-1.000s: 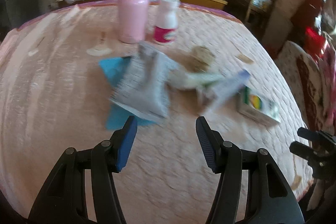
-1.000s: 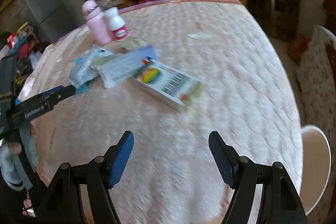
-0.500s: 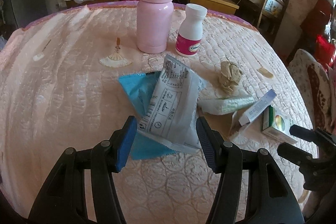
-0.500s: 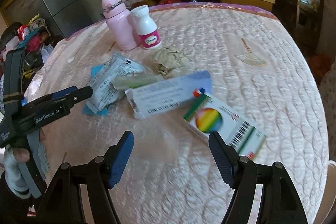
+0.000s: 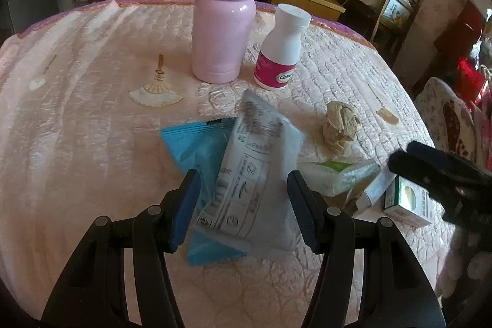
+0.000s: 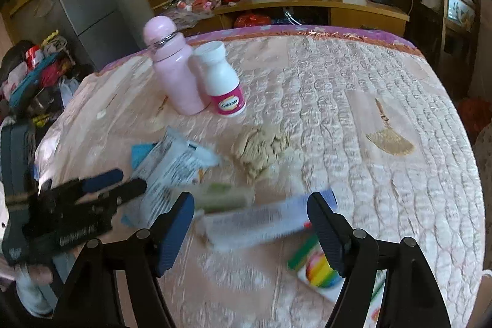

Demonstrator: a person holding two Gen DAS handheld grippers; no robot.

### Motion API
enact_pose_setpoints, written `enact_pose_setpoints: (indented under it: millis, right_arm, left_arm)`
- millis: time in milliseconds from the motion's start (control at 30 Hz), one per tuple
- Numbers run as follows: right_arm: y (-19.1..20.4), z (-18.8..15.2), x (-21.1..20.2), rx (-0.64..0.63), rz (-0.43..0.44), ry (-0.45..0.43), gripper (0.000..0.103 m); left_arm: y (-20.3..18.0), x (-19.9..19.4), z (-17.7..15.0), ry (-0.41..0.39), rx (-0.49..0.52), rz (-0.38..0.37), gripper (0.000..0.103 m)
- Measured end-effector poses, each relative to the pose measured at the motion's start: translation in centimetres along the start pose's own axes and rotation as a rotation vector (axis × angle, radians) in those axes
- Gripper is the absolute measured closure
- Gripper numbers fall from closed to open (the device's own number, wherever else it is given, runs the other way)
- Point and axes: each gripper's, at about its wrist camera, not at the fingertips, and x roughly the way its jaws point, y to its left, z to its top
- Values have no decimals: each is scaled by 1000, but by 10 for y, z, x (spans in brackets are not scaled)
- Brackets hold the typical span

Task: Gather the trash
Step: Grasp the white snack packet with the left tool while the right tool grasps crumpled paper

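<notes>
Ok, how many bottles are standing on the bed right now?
2. The pink flask stands at the far side; the white pill bottle stands right beside it. None looks hidden.

- Left tongs [image 5: 243, 206] moved in: grey wrapper [image 5: 255, 174] was ahead of the tips 1 s ago, now its near end lies between the spread fingers.
- Right tongs [image 6: 252, 232] advanced too: white carton [image 6: 261, 220] was well ahead, now sits between their fingers; rainbow box [image 6: 319, 269] now under the right finger.
- Both still wide apart.
</notes>
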Motion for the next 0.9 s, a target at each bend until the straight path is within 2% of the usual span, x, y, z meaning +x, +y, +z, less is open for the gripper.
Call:
enact_pose_setpoints:
  millis: [200,300,400,433,500,533,600,667,767,833,900]
  right_arm:
    - [-8,22,33,8,-37,13,29]
    - [-12,30,52,19,-54,32,29]
    - [-16,36,69,31,-45,60,30]
    - [-17,37,74,37,-39,71,33]
    - [-19,37,82,50,-4,88,60]
    - [-21,35,84,60,14,94,62]
    - [-20,32,79,53,22,79,68]
    - [-17,26,65,32,19,52,69]
    - [-17,19,39,19,47,13,69]
    - [-14,13,19,3,53,-12,69]
    - [-12,6,4,-6,63,-28,69]
  left_arm:
    - [-10,10,6,10,41,13,45]
    - [-15,14,6,8,75,45,45]
    - [-19,18,6,6,103,70,39]
    - [-20,18,6,5,110,78,38]
    - [-21,22,5,20,126,98,37]
    - [-20,25,4,33,129,100,37]
    - [-21,27,2,21,151,128,37]
    - [-20,29,1,19,148,132,38]
    - [-15,23,1,11,103,83,53]
    - [-12,14,0,6,77,53,54]
    - [-10,0,-3,-28,72,57,54]
